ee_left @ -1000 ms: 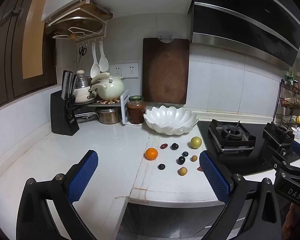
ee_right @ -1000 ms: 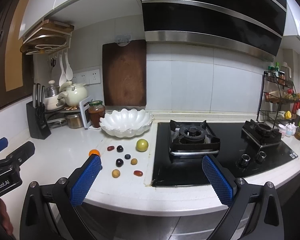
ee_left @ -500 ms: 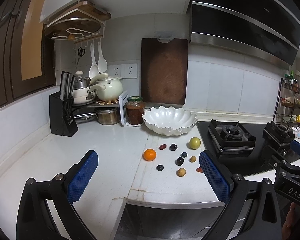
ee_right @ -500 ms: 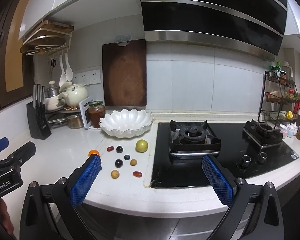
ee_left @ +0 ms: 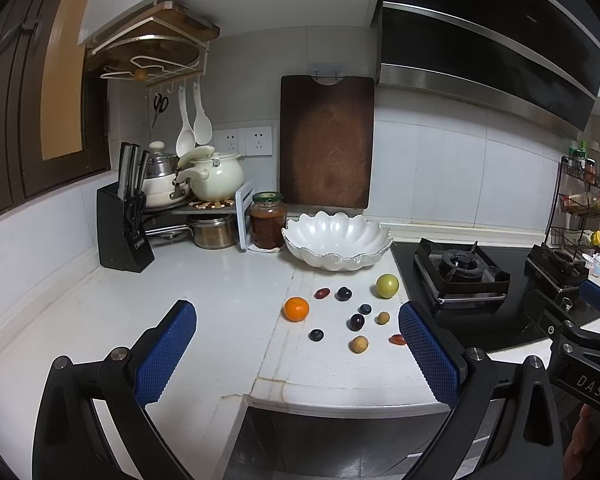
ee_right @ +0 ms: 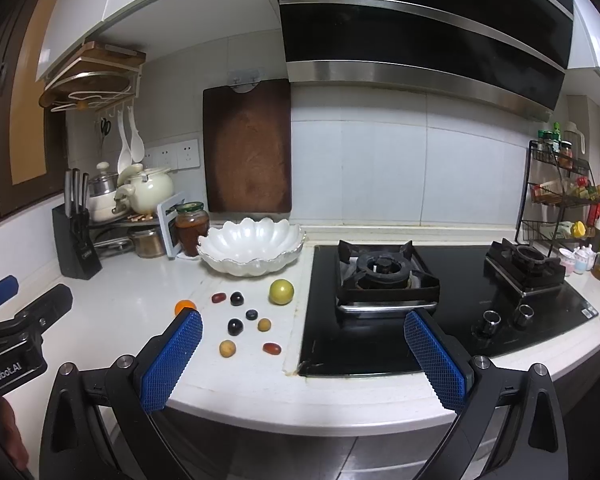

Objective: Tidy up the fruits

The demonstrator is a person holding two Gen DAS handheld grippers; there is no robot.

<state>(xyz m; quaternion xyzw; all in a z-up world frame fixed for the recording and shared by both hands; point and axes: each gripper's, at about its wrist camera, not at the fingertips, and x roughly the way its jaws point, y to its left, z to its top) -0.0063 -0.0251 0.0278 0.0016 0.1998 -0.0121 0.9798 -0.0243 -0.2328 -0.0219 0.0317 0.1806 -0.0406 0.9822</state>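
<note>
A white scalloped bowl (ee_left: 337, 238) (ee_right: 252, 248) stands empty at the back of the white counter. In front of it lie loose fruits: an orange (ee_left: 296, 308) (ee_right: 184, 305), a green round fruit (ee_left: 387, 285) (ee_right: 281, 291), dark grapes (ee_left: 356, 321) (ee_right: 235, 326), red dates (ee_left: 322, 293) (ee_right: 271, 347) and tan longans (ee_left: 359, 344) (ee_right: 227, 348). My left gripper (ee_left: 296, 350) is open and empty, held before the counter's front edge. My right gripper (ee_right: 304, 356) is open and empty, to the right, facing the stove.
A black gas stove (ee_right: 388, 272) (ee_left: 462, 270) lies right of the fruits. A jar (ee_left: 268, 225), a knife block (ee_left: 126, 226) and pots (ee_left: 214, 178) stand at the back left. A cutting board (ee_left: 326, 142) hangs on the wall. A spice rack (ee_right: 564, 196) stands far right.
Both grippers have drifted slightly; the left view shifted a little so the fruits sit marginally lower and left. Nothing was grasped or moved.
</note>
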